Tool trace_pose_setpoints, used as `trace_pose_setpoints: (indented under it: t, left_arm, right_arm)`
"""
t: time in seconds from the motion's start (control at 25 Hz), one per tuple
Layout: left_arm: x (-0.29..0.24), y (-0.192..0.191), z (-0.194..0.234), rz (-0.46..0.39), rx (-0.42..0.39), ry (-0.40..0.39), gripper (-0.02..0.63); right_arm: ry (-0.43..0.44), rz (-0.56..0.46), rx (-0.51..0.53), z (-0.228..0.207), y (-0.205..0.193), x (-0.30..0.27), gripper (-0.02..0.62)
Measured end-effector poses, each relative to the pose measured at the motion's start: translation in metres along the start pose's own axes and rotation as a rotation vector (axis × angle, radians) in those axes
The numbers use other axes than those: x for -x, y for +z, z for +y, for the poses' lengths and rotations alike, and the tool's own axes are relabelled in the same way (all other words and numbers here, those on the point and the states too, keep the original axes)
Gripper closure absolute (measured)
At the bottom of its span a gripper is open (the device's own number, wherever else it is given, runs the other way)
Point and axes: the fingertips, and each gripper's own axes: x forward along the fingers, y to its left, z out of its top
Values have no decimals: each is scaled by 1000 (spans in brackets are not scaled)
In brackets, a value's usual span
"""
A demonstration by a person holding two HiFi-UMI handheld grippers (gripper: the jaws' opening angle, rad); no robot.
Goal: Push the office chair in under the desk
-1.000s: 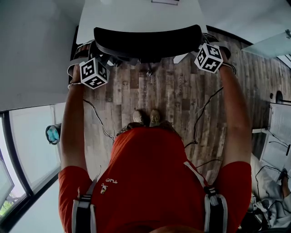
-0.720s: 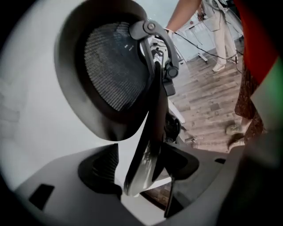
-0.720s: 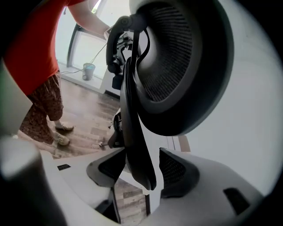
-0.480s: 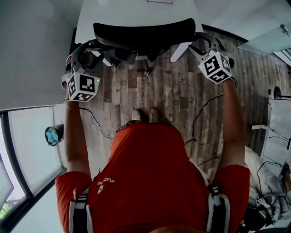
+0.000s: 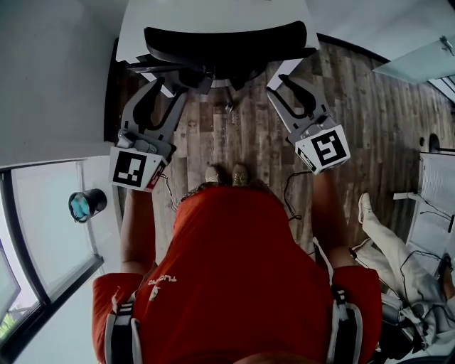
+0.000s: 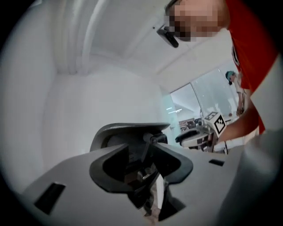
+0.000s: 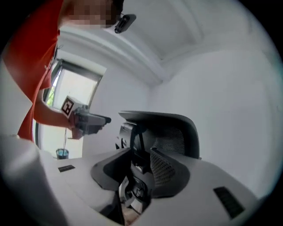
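Pulled back from the office chair (image 5: 231, 43), tucked under the white tabletop (image 5: 213, 14) with its wide back lying left to right, the left tongs (image 5: 170, 84) and right tongs (image 5: 283, 84) have just been closing, jaws part open, holding nothing.

Black office chair (image 5: 231, 44); white desk (image 5: 213, 11); brown wood-grain plank floor (image 5: 234, 135), streaked dark and light; red shirt (image 5: 242, 270) with small white print.

Dark wood-plank floor (image 5: 234, 135), white walls (image 5: 50, 78), perhaps a glass partition (image 5: 50, 227) left.
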Motion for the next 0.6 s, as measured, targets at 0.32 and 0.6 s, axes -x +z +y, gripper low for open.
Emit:
trace_pose_setpoints:
  t: [0.32,0.6]
  left_arm:
    - [-13,10,-41,-74,80,-37,553]
    - [-15,18,-62,-100,102,-79,597]
  right_arm:
    - [42,-220,-133,42,48,-10,542]
    - [68,-292,-138,63,61,-7,569]
